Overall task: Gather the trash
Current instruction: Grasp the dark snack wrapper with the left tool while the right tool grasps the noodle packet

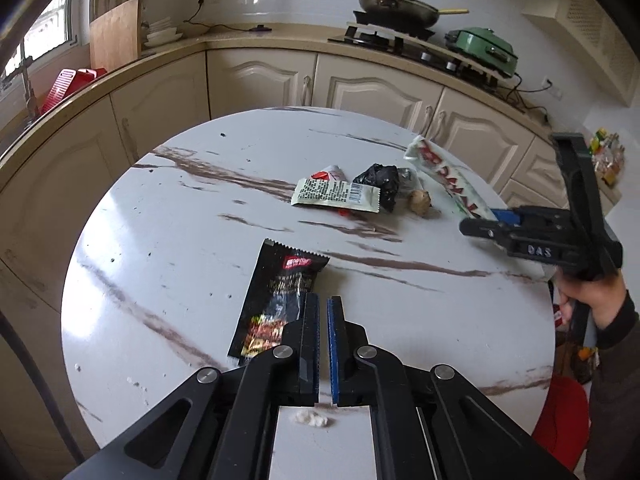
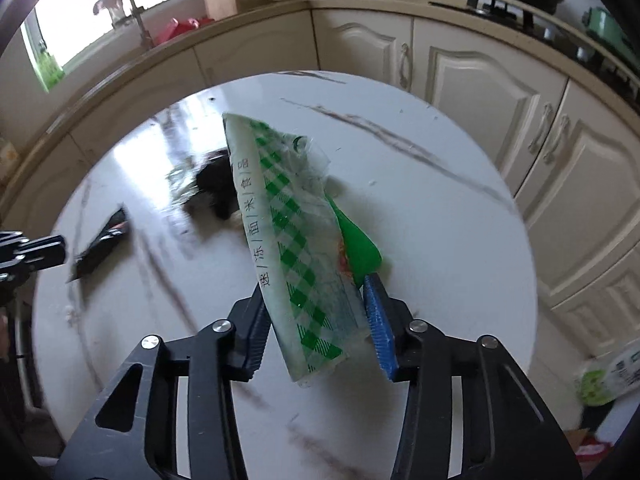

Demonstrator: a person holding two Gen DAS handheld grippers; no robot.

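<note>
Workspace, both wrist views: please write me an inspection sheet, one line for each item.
Surface: round marble table, small crumbs on it.
Job's things: black packet; white sachet; black bag; brown lump; long wrapper, one end between the right pads.
Clutter: white crumb near the table edge.
Grippers: left gripper shut, empty; right gripper shut on the wrapper.
Cables: cords behind the green cooker.
Surroundings: cream cabinets, stove with pan, sink tap, window.
</note>
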